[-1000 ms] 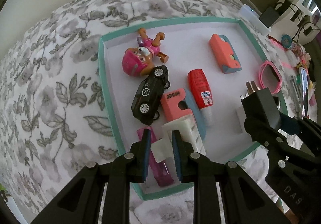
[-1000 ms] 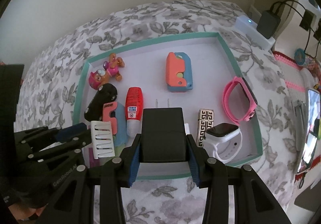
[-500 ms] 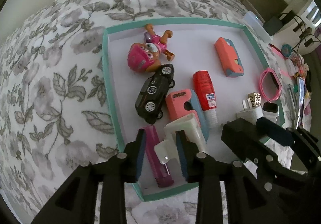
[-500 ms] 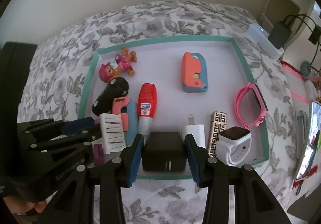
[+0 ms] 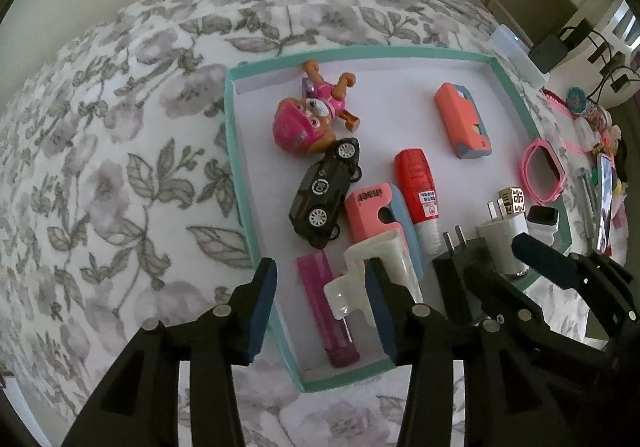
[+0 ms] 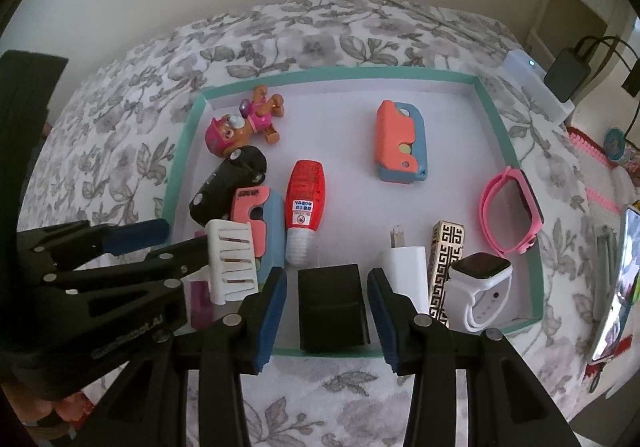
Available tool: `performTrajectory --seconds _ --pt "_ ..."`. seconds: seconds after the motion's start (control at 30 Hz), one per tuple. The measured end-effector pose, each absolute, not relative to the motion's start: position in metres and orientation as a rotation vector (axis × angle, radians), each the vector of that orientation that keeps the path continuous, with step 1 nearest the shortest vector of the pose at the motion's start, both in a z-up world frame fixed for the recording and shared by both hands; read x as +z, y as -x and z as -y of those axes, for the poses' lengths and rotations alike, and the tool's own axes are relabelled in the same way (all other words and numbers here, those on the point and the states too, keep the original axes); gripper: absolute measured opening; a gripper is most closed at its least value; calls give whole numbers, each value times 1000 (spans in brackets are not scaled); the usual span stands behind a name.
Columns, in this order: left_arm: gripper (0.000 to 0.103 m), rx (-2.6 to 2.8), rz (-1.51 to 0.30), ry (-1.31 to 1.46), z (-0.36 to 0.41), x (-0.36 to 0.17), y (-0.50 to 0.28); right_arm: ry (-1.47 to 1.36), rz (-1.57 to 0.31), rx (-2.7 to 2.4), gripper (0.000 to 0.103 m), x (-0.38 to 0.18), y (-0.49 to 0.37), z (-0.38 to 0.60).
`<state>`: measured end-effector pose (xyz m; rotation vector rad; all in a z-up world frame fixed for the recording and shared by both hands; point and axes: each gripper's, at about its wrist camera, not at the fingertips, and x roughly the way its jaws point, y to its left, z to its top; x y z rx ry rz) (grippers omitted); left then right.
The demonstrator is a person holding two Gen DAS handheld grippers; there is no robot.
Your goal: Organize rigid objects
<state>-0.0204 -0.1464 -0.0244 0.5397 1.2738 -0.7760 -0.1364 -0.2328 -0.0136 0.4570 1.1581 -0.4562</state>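
A teal-rimmed white tray lies on a floral bedspread. My left gripper is open; a white hair claw clip rests in the tray against its right finger, beside a magenta tube. My right gripper is open around a black plug adapter that sits at the tray's near edge, the pads apart from it.
In the tray lie a pink pup figure, black toy car, red bottle, two coral-blue cases, white charger, patterned lighter, white watch and pink watch. Clutter lies at the right.
Both grippers have opened. The left let go of the white claw clip; the right lowered the black adapter into the tray and let go of it.
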Motion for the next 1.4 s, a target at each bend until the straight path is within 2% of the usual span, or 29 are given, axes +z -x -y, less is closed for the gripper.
performTrajectory --seconds 0.07,0.4,0.5,0.6,0.63,0.73,0.83,0.93,0.97,1.07,1.13,1.4 --pt "48 -787 -1272 -523 146 -20 20 -458 -1148 -459 52 -11 137 234" --pt "51 -746 -1216 -455 131 2 10 -451 -1116 -486 52 -3 139 236" --pt "70 -693 -1185 -447 124 4 3 -454 -1107 -499 65 -4 141 236" --pt "72 -644 -1140 -436 117 8 -1 -456 -1095 -500 67 -4 143 234" --pt "76 -632 -1131 -429 114 9 -2 -455 -1091 -502 71 -4 143 234" --pt "78 -605 -1104 -422 106 9 -2 -446 -1073 -507 82 -3 145 231" --pt "80 -587 -1082 -421 98 8 -1 -448 -1056 -512 87 -2 147 229" --pt "91 -576 -1055 -419 90 8 2 -452 -1041 -519 101 -1 150 226" --pt "91 -576 -1045 -416 88 9 3 -453 -1034 -520 103 -1 151 225" --pt "92 -576 -1013 -411 81 12 8 -457 -1020 -528 103 0 154 223" --pt "97 -574 -999 -410 77 14 10 -459 -1011 -534 103 2 158 222" --pt "97 -592 -956 -392 62 23 27 -462 -989 -554 103 6 176 213"
